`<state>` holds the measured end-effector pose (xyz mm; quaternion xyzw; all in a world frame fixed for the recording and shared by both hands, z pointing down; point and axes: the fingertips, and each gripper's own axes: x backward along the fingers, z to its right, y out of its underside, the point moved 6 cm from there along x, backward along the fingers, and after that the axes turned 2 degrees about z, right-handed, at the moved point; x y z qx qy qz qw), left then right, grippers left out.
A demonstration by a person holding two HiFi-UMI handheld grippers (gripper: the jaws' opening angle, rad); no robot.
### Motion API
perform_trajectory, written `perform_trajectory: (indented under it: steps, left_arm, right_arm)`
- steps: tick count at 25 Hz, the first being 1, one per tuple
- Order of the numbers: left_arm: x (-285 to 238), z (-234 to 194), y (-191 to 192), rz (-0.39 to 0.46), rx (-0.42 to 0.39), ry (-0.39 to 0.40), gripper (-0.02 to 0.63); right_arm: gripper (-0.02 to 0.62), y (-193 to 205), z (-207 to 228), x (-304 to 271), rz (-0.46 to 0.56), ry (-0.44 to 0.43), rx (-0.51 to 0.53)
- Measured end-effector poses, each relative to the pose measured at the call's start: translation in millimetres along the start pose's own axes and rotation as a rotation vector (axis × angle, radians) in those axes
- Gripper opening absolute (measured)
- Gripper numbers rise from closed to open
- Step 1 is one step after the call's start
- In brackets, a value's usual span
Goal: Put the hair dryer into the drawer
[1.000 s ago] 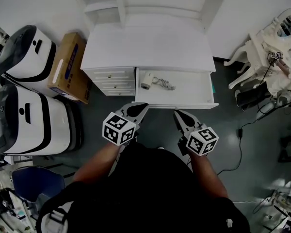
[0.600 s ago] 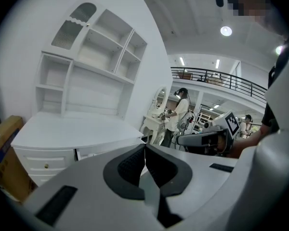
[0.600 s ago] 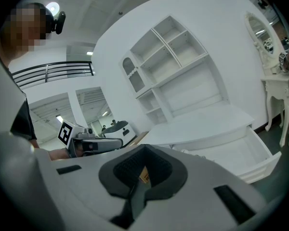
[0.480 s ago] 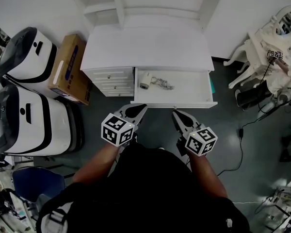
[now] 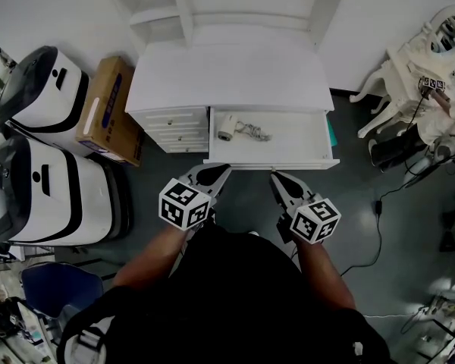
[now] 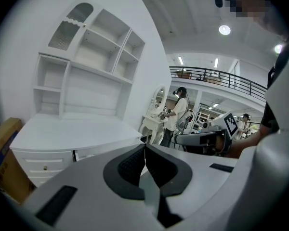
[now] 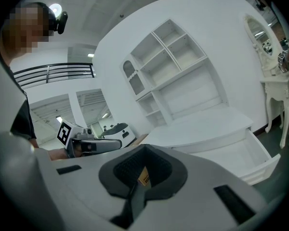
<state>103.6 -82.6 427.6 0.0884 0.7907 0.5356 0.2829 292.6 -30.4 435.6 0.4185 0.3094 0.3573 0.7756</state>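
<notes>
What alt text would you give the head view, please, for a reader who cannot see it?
Seen from above, a white hair dryer lies with its cord at the left end of the open drawer of a white desk. The person's left gripper and right gripper, both shut and empty, point at the drawer front.

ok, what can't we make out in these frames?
- Hair dryer: head view only, too small for its switch or plug.
- Drawer interior: in the left gripper view, hidden by the left hand-held gripper body; the right gripper view shows only its bare right end.
- Small drawers: closed, contents hidden.
</notes>
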Motion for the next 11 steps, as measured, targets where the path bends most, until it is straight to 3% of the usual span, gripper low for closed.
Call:
perform_trajectory:
  steps: [11]
  left_arm:
    - [-5,1,-1,-0.008,-0.009,0.008,0.011]
  right_arm:
    - [0.025,-3,12,5,0.013,0.022,0.000]
